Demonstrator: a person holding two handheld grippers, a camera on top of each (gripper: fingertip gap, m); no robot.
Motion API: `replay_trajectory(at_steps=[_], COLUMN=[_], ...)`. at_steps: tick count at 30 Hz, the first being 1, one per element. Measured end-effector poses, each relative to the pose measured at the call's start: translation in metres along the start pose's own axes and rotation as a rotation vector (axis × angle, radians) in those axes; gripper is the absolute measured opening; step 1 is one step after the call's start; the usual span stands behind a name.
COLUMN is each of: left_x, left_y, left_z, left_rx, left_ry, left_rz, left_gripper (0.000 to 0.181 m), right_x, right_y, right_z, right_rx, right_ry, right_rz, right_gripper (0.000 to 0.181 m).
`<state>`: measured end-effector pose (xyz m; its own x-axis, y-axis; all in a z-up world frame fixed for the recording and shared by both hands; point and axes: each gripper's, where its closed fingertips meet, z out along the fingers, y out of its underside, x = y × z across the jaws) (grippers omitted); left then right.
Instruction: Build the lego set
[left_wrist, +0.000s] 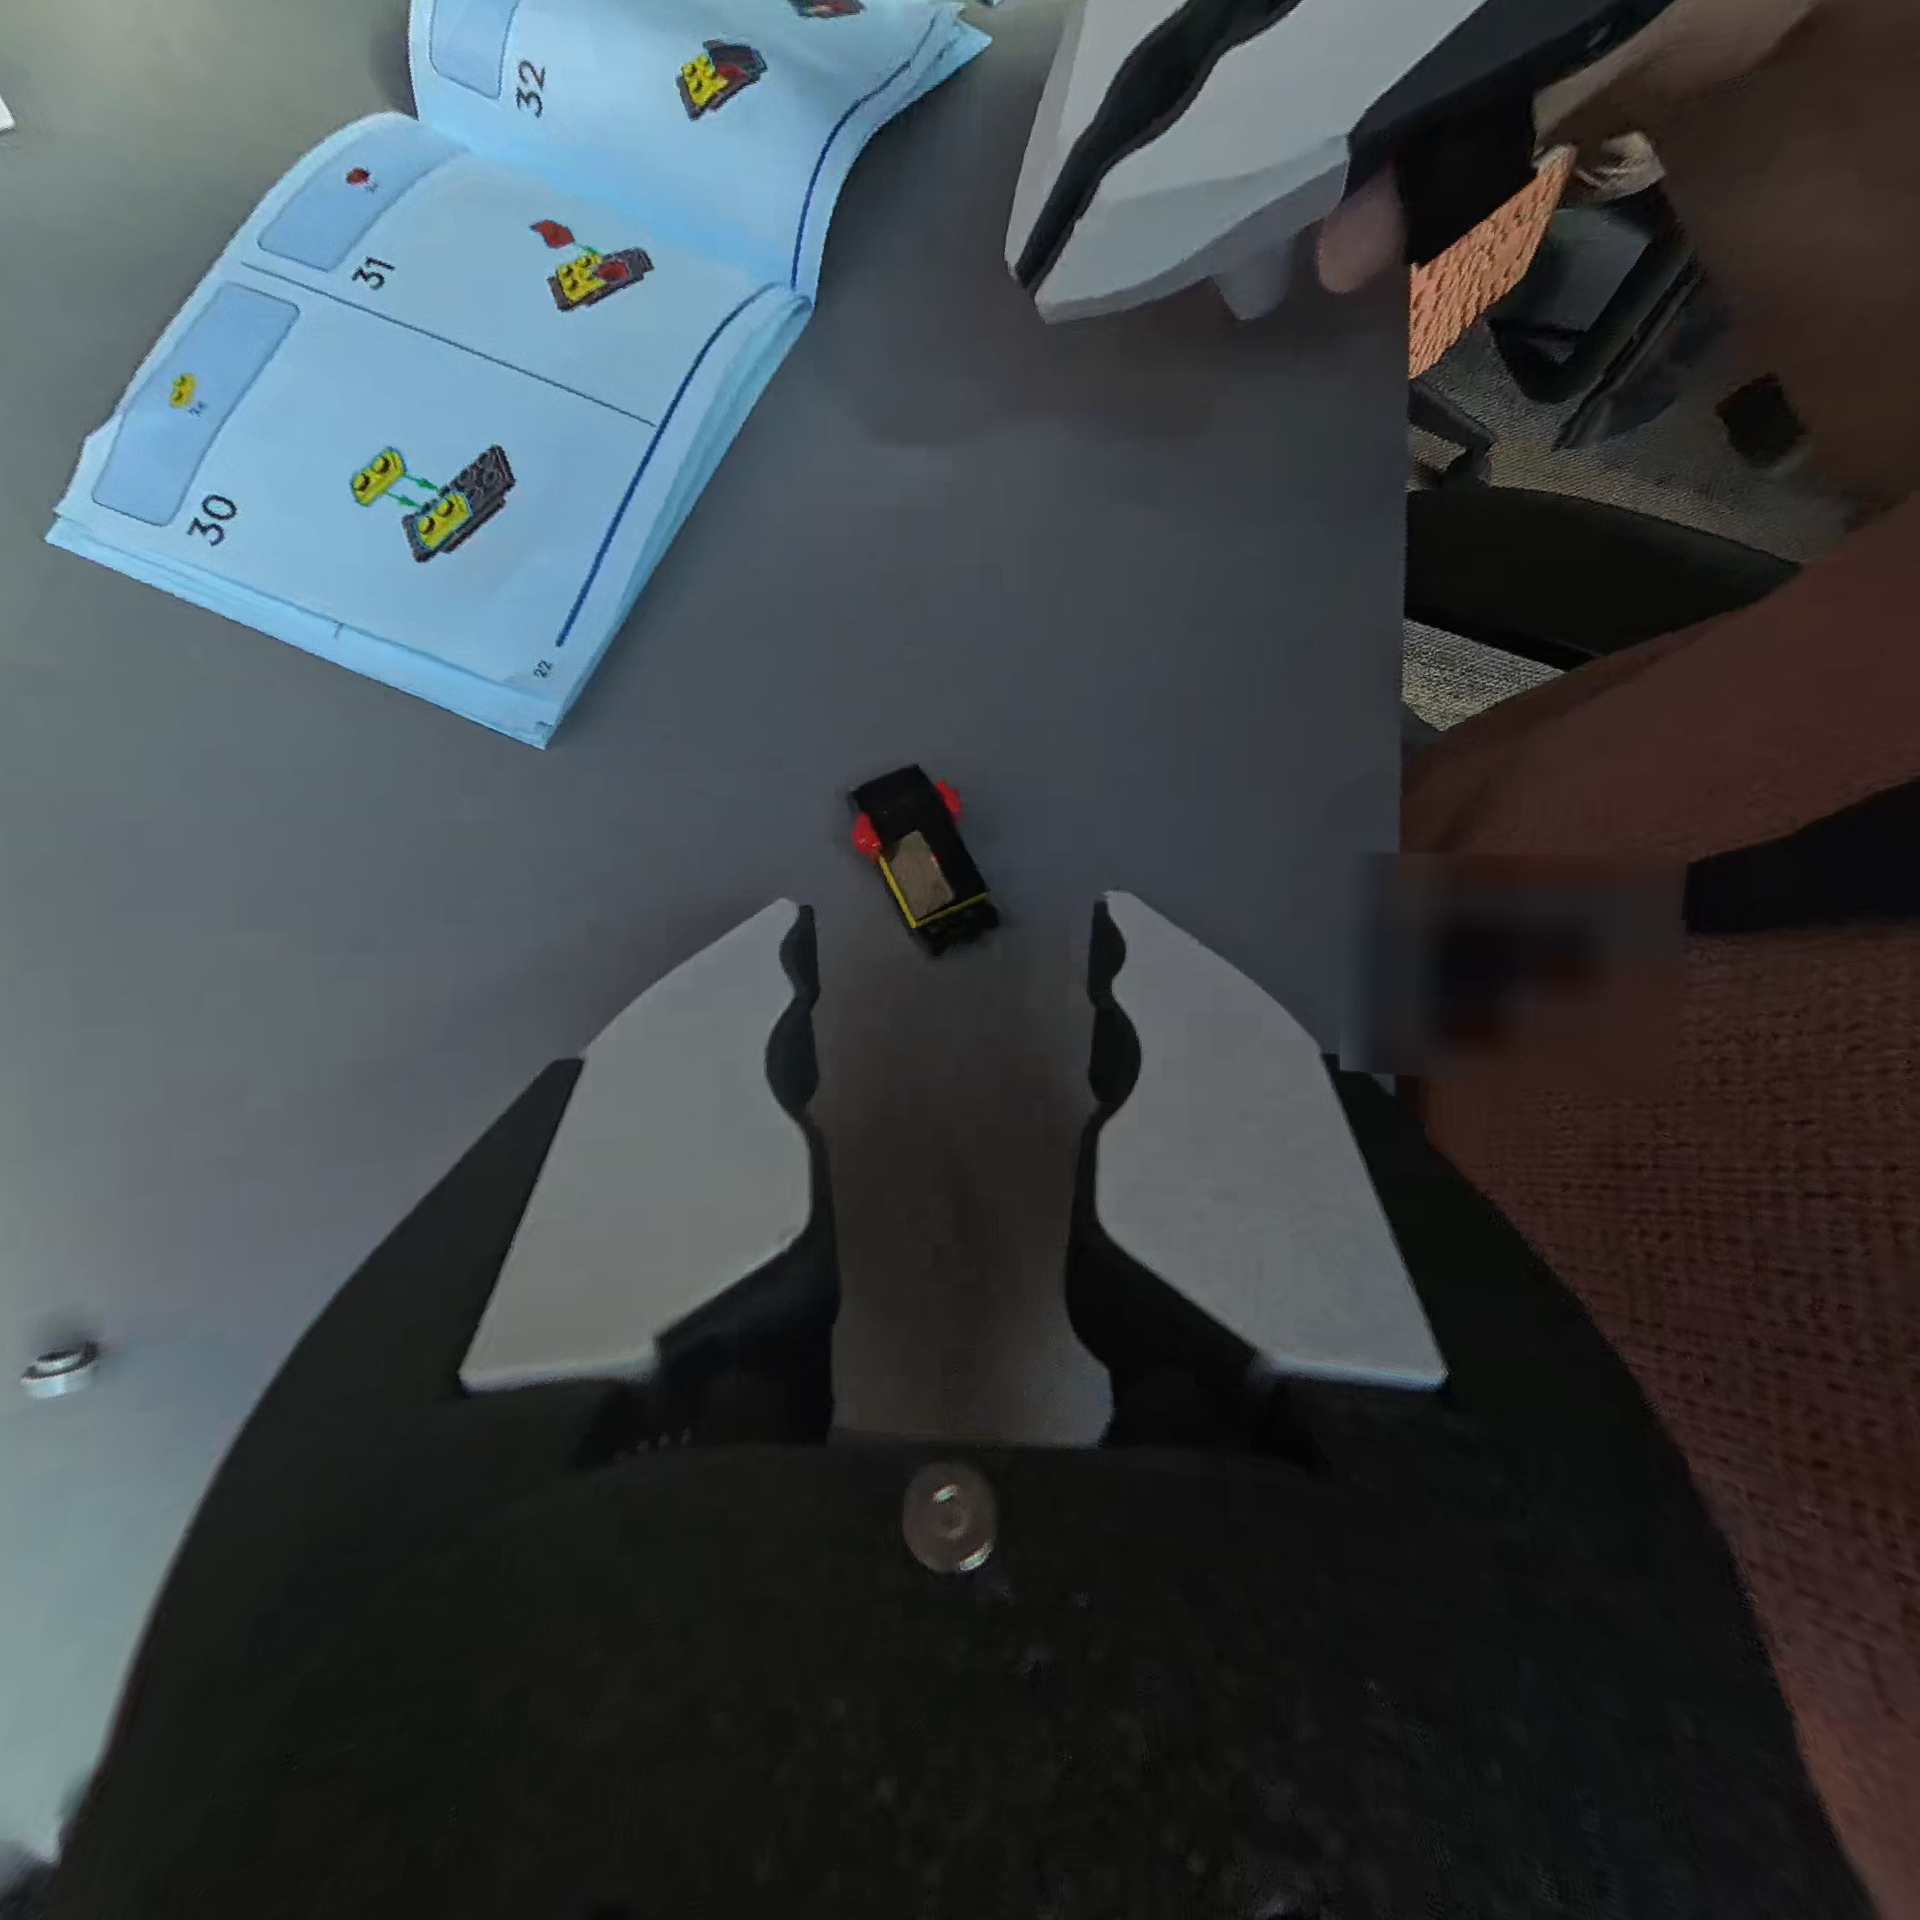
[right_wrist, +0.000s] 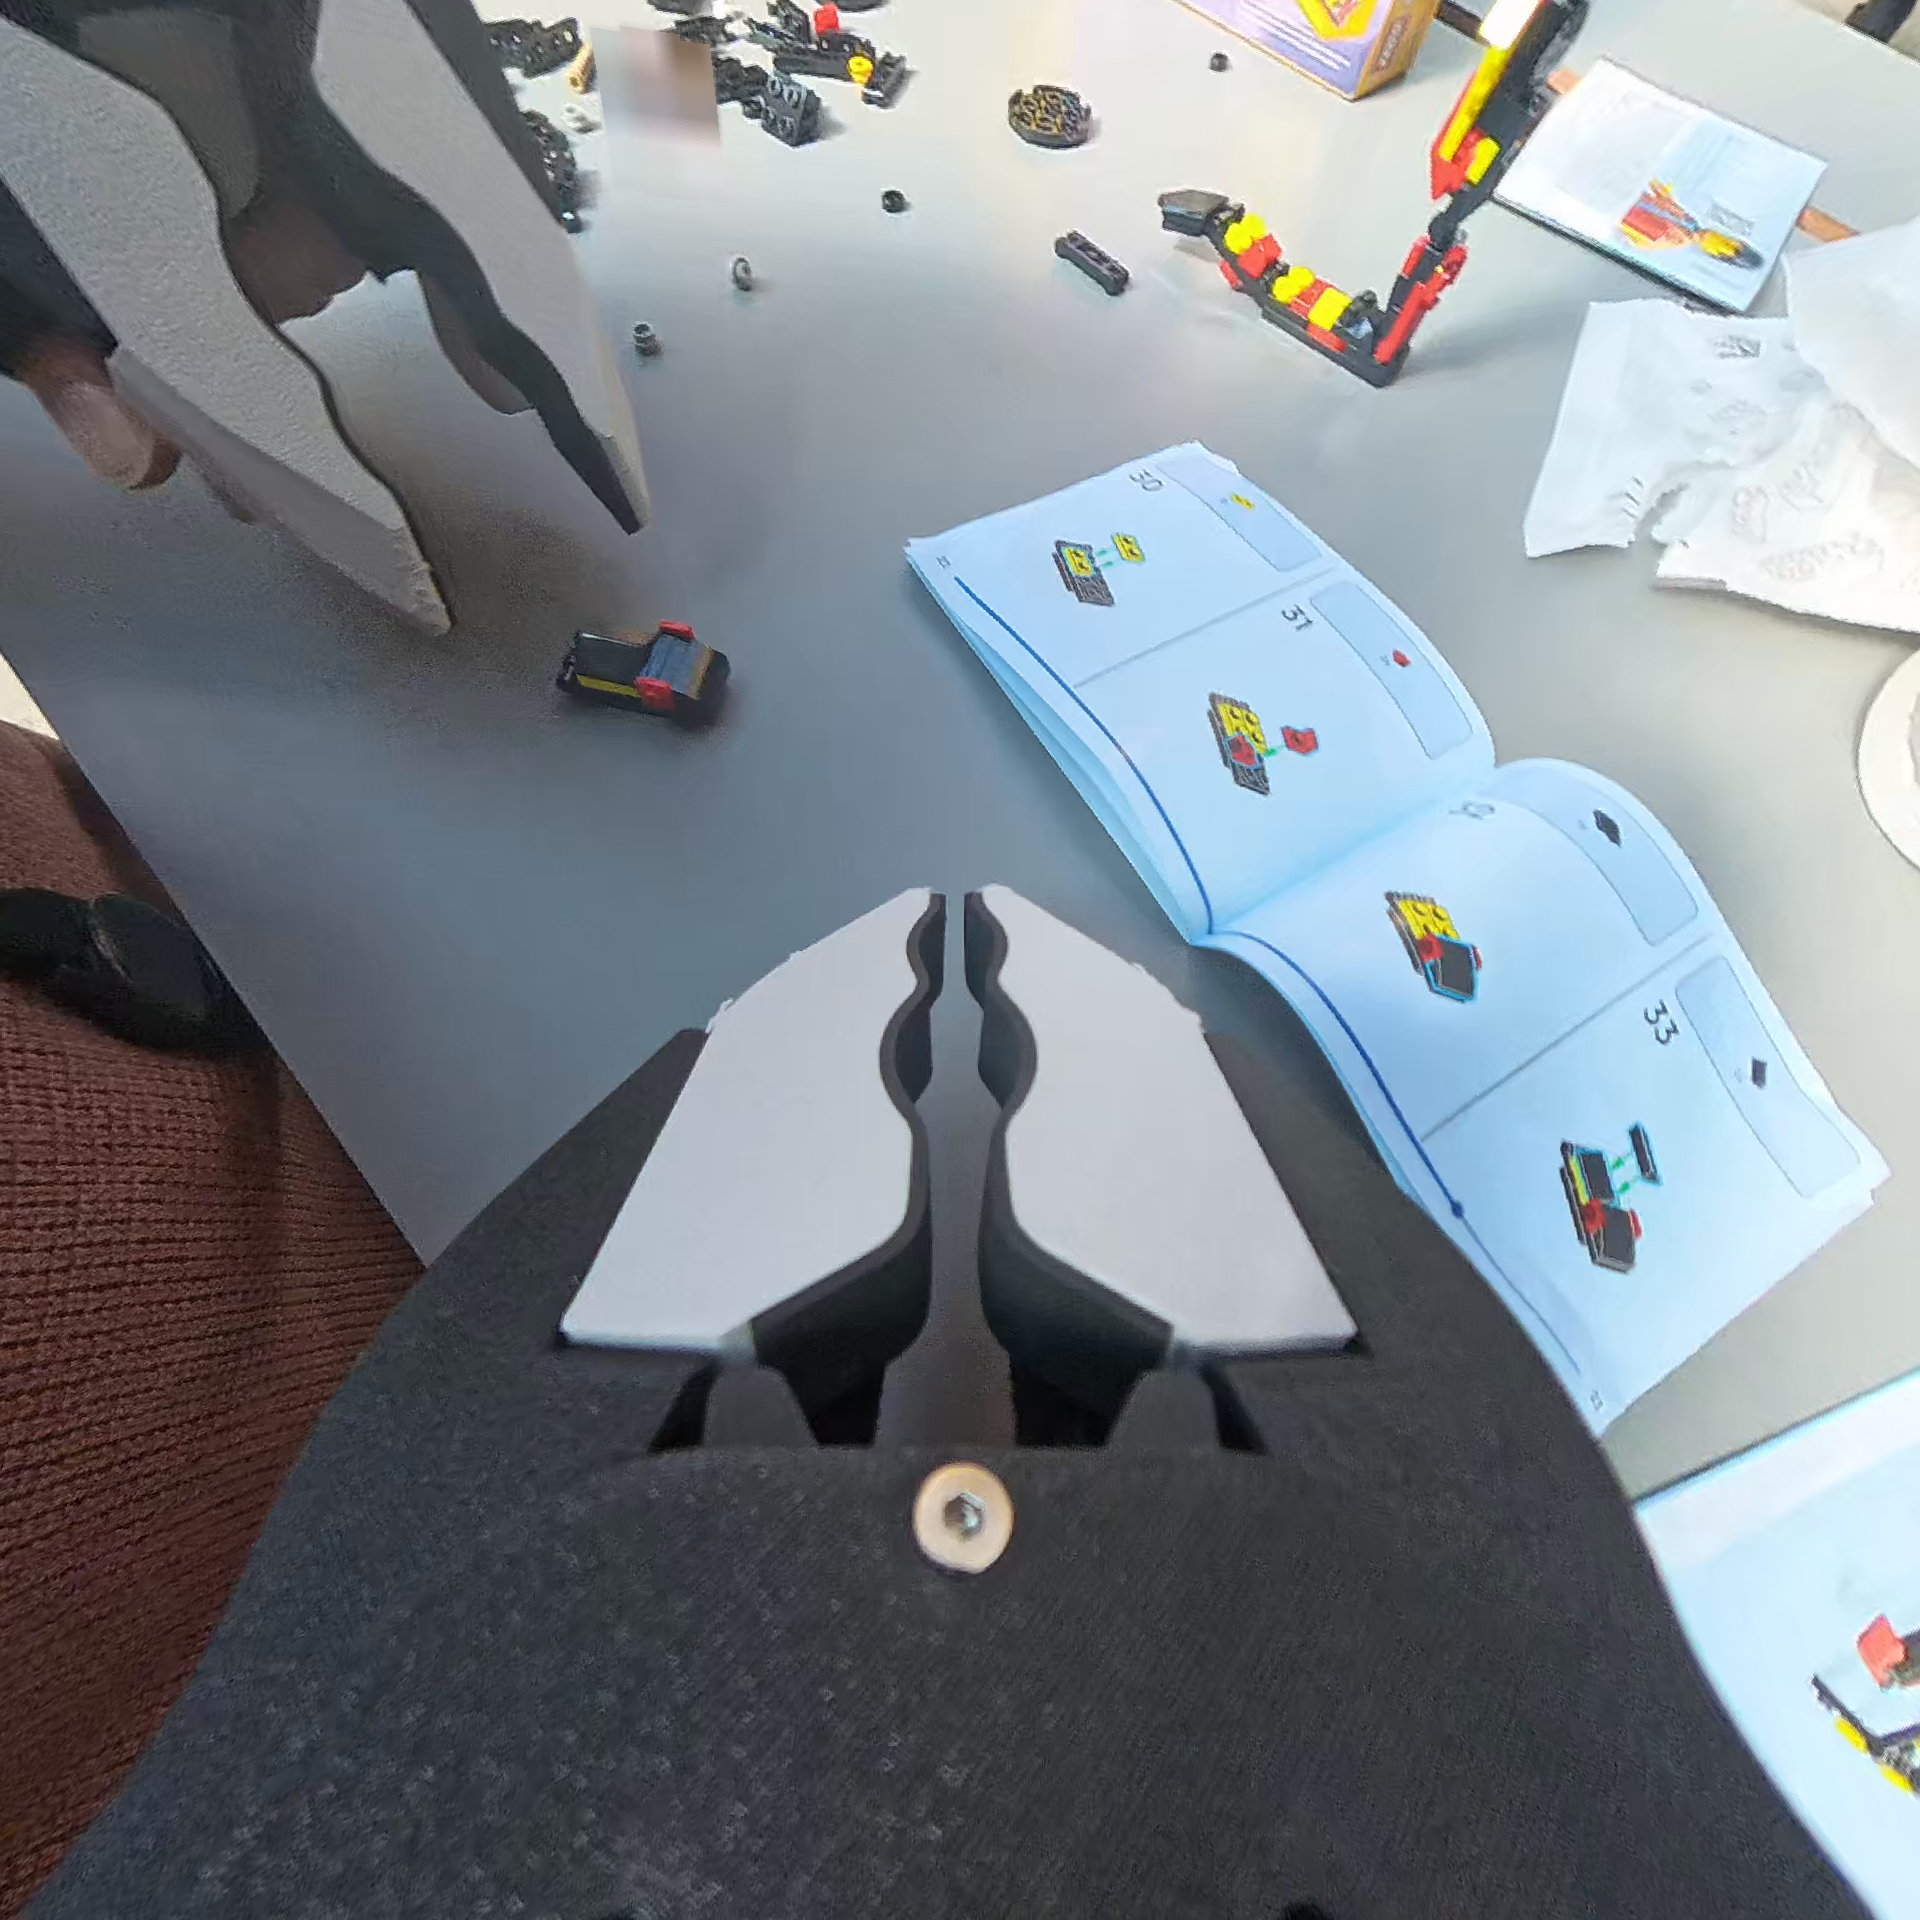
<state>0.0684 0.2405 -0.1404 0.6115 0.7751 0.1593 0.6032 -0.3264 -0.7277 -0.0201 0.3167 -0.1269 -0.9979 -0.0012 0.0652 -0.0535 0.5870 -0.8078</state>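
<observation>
A small black, yellow and red lego sub-assembly (left_wrist: 924, 860) lies on the grey table, just beyond my left gripper's tips. It also shows in the right wrist view (right_wrist: 644, 673). My left gripper (left_wrist: 951, 909) is open and empty, hovering over the assembly; in the right wrist view it appears at upper left (right_wrist: 540, 571). My right gripper (right_wrist: 954, 896) is shut and empty, held above the table near the open instruction booklet (right_wrist: 1351, 831). It shows in the left wrist view at the top (left_wrist: 1039, 281). The booklet lies at upper left in the left wrist view (left_wrist: 436, 416).
A larger red, yellow and black lego build (right_wrist: 1382, 270) stands at the back. Loose black pieces (right_wrist: 790, 73) are scattered at the far edge. Torn white bags (right_wrist: 1725, 457) and a leaflet (right_wrist: 1662, 177) lie right. A small round grey piece (left_wrist: 60, 1366) lies left. The table edge (left_wrist: 1403, 623) runs right.
</observation>
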Motion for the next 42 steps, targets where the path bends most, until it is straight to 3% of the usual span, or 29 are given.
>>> replay_trajectory(at_steps=[1,3,10,14,19,22,26,28,32,34,37,42], left_x=[0.002,0.004,-0.004,-0.003,0.008,0.005,-0.012,-0.010,-0.013,-0.018,-0.033,-0.039], left_y=[0.004,0.006,0.001,-0.001,-0.008,-0.035,-0.080,-0.090,-0.104,-0.105,-0.103,-0.113], left_z=[0.006,0.016,0.032,0.035,0.036,0.033,0.034,0.040,0.056,0.070,0.088,0.108], left_rx=[-0.013,-0.026,-0.076,-0.094,-0.072,-0.011,0.116,0.173,0.248,0.137,-0.076,-0.101], left_ry=[-0.013,-0.036,-0.067,0.001,0.181,0.189,0.058,0.045,-0.054,-0.070,-0.065,0.049], left_rz=[-0.020,-0.042,0.017,0.086,0.109,0.169,0.238,0.223,0.266,0.373,0.497,0.457], left_gripper=[0.050,0.055,0.048,0.047,0.047,0.047,0.046,0.045,0.038,0.038,0.041,0.040], right_x=[0.003,0.006,0.005,0.008,0.038,0.062,0.074,0.068,0.095,0.103,0.116,0.125], right_y=[0.005,0.012,0.013,0.014,0.018,0.025,0.029,0.028,0.052,0.068,0.074,0.079], right_z=[-0.002,-0.002,0.001,-0.001,-0.023,-0.044,-0.060,-0.058,-0.063,-0.061,-0.060,-0.051], right_rx=[-0.003,-0.016,-0.034,-0.033,0.003,0.027,0.065,0.096,-0.016,-0.109,-0.132,-0.166], right_ry=[0.007,0.005,-0.001,0.012,0.104,0.164,0.196,0.186,0.373,0.316,0.267,0.197], right_rz=[0.013,0.020,-0.054,-0.096,-0.072,-0.050,0.013,0.028,-0.074,-0.137,-0.265,-0.314], right_gripper=[0.003,0.003,0.006,0.007,0.009,0.009,0.009,0.010,0.010,0.010,0.011,0.011])
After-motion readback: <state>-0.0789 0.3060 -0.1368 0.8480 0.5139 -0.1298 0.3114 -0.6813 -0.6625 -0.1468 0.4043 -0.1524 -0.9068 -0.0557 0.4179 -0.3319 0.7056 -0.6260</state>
